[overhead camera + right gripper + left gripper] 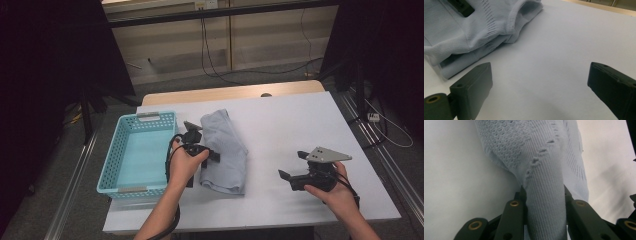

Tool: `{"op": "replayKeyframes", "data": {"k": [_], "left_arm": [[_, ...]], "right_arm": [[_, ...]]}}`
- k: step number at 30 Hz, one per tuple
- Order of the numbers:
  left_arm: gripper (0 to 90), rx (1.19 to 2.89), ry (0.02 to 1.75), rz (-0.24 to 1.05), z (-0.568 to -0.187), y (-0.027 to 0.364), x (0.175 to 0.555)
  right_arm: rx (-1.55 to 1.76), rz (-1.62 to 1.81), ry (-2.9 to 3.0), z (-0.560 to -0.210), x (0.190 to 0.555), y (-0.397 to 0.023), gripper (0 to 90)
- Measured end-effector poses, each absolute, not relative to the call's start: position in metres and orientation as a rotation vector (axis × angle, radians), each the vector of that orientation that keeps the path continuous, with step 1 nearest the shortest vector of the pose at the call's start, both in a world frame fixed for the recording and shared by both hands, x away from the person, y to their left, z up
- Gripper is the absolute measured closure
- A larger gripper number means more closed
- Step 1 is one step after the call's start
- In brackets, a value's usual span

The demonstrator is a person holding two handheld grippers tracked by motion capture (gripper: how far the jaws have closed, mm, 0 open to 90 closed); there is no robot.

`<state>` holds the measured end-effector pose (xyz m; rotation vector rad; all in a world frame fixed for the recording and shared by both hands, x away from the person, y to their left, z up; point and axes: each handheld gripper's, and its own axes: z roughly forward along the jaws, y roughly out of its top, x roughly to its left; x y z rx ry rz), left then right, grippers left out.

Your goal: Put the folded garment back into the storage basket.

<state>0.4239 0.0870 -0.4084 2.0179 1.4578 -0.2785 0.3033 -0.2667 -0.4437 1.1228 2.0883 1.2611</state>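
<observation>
- On the white table (300, 125), just right of the basket (112, 165), lies a pale blue knitted garment (225, 150), folded into a long bundle.
- Its long axis runs from the table's far side towards the person, leaning slightly to the right as it comes nearer; the far end is narrower and rounded, the near end broader and squarer.
- From above, the left gripper (192, 145) sits at the garment's left edge, about halfway along, held in the person's left hand (184, 162).
- Seen along that gripper's own jaws, a ridge of the fabric (546, 202) is pinched up between them; the black jaws are closed on the cloth from both sides.
- The knit there is fine vertical ribbing, with a honeycomb-like openwork patch beside it and a slanting row of small raised stitches between the two.
- Seen from the right gripper, the garment (474, 32) shows a rolled, ribbed hem and stacked folded layers resting on the table.
- The right gripper (300, 172) hovers over bare table, well apart from the garment, its blocky black jaws spread wide with nothing between them.
- The basket is light turquoise plastic, rectangular, with perforated walls.
</observation>
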Motion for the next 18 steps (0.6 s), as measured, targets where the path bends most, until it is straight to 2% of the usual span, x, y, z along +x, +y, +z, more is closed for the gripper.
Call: {"op": "replayKeyframes", "data": {"k": [18], "left_arm": [[73.9,2.182,1.445,-0.225,-0.380,0.087,0.435]], "right_arm": [[1.116,1.263,2.086,-0.442,0.303,-0.266,5.6]]}}
